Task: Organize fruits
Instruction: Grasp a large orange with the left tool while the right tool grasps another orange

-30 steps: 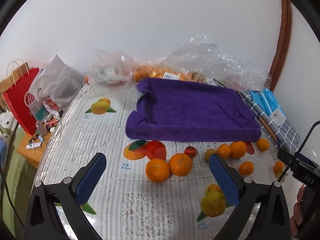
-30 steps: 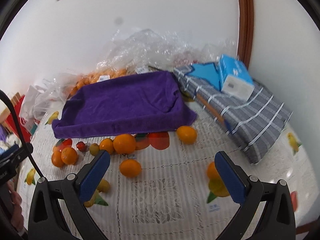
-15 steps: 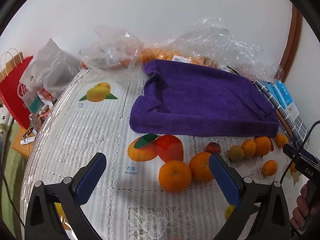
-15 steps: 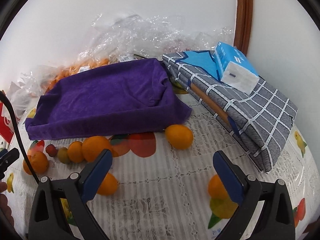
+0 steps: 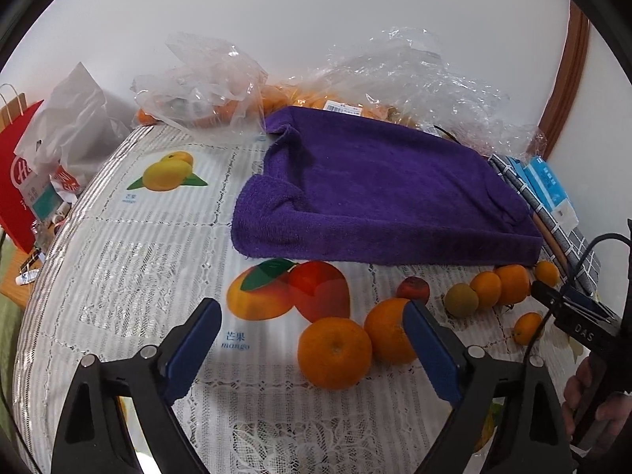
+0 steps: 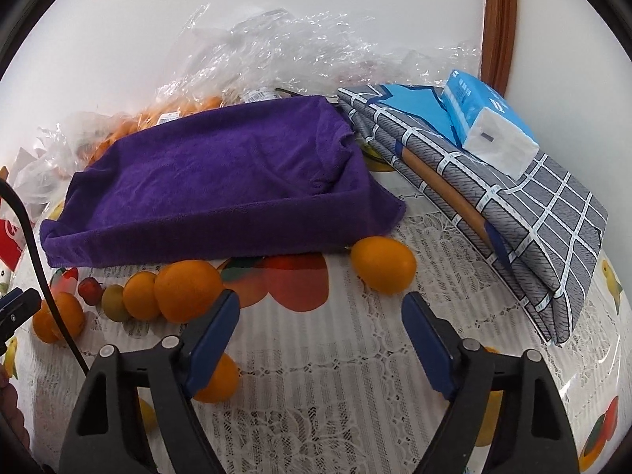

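Both claws gaping wide and empty, the left gripper (image 5: 312, 341) is hovering at the nearest orange (image 5: 334, 352), lying just before the purple towel (image 5: 379, 193), and should be centring its fingers before closing, while the right gripper (image 6: 320, 333) is nearing another orange (image 6: 383, 264).

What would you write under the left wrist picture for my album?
Open tongs near two oranges on a fruit-print tablecloth, purple towel behind.

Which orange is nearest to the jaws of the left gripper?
The big orange at the front: it lies between the open jaws of the left gripper, touching a second orange beside it.
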`<state>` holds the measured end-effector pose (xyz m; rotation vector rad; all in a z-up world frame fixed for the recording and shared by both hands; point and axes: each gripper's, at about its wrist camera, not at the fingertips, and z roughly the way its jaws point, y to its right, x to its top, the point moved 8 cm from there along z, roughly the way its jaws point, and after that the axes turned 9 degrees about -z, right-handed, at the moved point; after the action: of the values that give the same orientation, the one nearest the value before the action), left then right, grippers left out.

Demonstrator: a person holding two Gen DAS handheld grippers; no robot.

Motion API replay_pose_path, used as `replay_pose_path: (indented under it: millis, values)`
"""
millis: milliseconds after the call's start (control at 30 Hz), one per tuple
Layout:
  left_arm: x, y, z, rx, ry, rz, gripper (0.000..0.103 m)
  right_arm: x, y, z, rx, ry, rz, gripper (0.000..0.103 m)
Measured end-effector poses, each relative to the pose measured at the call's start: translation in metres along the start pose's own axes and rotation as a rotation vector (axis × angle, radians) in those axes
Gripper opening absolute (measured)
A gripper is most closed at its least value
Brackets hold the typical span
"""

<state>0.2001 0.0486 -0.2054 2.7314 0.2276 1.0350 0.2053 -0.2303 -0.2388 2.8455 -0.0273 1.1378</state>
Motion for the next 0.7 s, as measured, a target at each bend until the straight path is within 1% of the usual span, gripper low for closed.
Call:
replay_pose_path:
  millis: [67, 100, 133, 200, 267, 300, 433, 500, 533, 567, 633, 700]
  values:
    - [0.0, 0.0, 0.001, 0.001, 0.003, 0.002, 0.09, 0.0, 0.001, 0.002, -0.01, -0.001, 0.006, 0.079]
    - [-0.001, 0.001, 0.0, 0.0, 0.005, 0.003, 0.088, 0.0, 0.001, 0.004, -0.003, -0.005, 0.015, 0.075]
    - [-0.001, 0.001, 0.001, -0.001, 0.007, 0.004, 0.086, 0.0, 0.001, 0.006, 0.009, -0.011, 0.022, 0.074]
    - [-0.001, 0.0, 0.001, -0.003, 0.008, 0.002, 0.085, -0.001, -0.001, 0.011, 0.04, -0.031, 0.037, 0.068]
    - [-0.002, 0.001, 0.001, -0.023, 0.002, 0.002, 0.077, -0.003, -0.002, 0.015, 0.046, -0.043, 0.045, 0.064]
    - [-0.003, 0.001, 0.001, -0.028, -0.001, 0.001, 0.075, -0.003, -0.002, 0.017, 0.046, -0.047, 0.043, 0.061]
    - [-0.002, 0.003, 0.0, -0.042, 0.006, 0.005, 0.074, -0.004, -0.006, 0.018, 0.042, -0.039, 0.025, 0.056]
    - [-0.002, 0.004, 0.0, -0.051, 0.001, 0.001, 0.074, -0.004, -0.008, 0.019, 0.041, -0.044, 0.006, 0.05]
    - [-0.002, 0.004, 0.0, -0.054, -0.002, -0.001, 0.074, -0.003, -0.009, 0.019, 0.03, -0.046, -0.006, 0.049]
    - [-0.001, 0.003, -0.001, -0.052, 0.003, -0.005, 0.074, -0.003, -0.01, 0.019, 0.027, -0.047, -0.012, 0.048]
    - [0.001, 0.001, -0.003, -0.051, 0.017, -0.011, 0.074, -0.003, -0.012, 0.019, 0.03, -0.045, -0.017, 0.043]
    - [0.002, 0.001, -0.004, -0.066, 0.018, -0.02, 0.075, -0.002, -0.014, 0.02, 0.036, -0.043, -0.025, 0.042]
